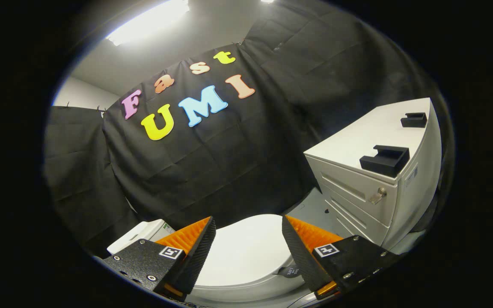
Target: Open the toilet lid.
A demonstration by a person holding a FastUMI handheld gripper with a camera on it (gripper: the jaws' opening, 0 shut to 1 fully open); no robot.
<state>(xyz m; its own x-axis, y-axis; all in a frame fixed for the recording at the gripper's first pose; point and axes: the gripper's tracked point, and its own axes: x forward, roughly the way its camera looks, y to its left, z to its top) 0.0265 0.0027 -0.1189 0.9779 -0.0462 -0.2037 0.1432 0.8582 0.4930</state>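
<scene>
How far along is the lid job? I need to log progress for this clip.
Done: nothing yet; the lid lies closed, flat on the toilet. In hand: the gripper is open, its fingers spread with the lid showing between and just beyond them, not touching it. Left: reach the lid's edge, grip or hook it, and swing it up.

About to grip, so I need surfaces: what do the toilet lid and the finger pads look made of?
Toilet lid: smooth white, faintly glossy, likely hard plastic, still closed. Finger pads: orange and ridged, probably rubber or soft plastic, on black textured fingers. The gripper is open, the lid showing between its fingers.
</scene>
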